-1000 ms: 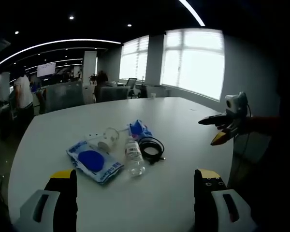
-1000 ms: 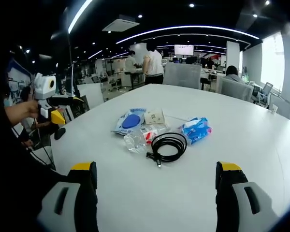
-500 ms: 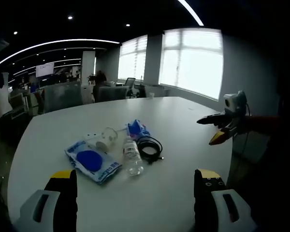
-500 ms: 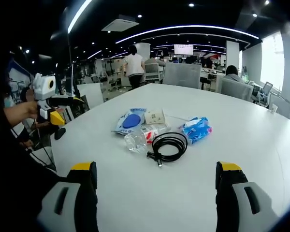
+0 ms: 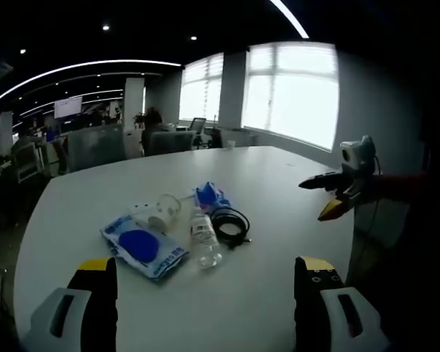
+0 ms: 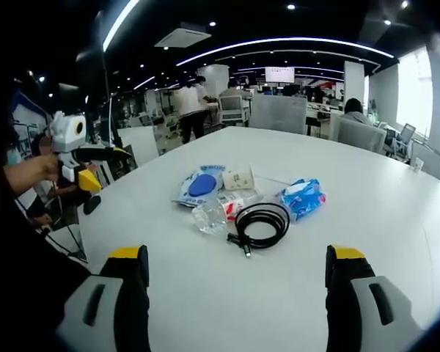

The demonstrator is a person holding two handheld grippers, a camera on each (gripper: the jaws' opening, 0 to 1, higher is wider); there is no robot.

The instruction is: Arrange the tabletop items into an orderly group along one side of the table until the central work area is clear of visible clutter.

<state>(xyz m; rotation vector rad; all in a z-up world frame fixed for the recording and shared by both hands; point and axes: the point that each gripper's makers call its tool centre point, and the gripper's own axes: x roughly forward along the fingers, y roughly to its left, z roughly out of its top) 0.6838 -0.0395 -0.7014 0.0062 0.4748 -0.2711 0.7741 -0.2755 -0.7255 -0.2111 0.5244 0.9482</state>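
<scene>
A small cluster lies mid-table: a white-and-blue flat packet [image 5: 143, 246] [image 6: 200, 183], a clear plastic bottle [image 5: 203, 239] [image 6: 214, 213], a coiled black cable [image 5: 229, 225] [image 6: 262, 224], a blue wipes pack [image 5: 211, 196] [image 6: 302, 196] and a small clear cup [image 5: 163, 210]. A beige packet [image 6: 239, 177] lies behind the bottle. My left gripper [image 5: 204, 293] [image 6: 88, 167] is open, held off the table's near edge. My right gripper [image 6: 235, 282] [image 5: 330, 196] is open too, hovering short of the cluster with nothing between its jaws.
The round white table [image 5: 279, 183] [image 6: 367, 191] has bare surface all around the cluster. Office chairs [image 6: 279, 114] and desks stand beyond the far edge. A person [image 6: 185, 103] walks in the background. Bright windows [image 5: 293, 92] lie past the table.
Both grippers hold nearly still; the right gripper view has shifted slightly. The person in the background has walked to the left.
</scene>
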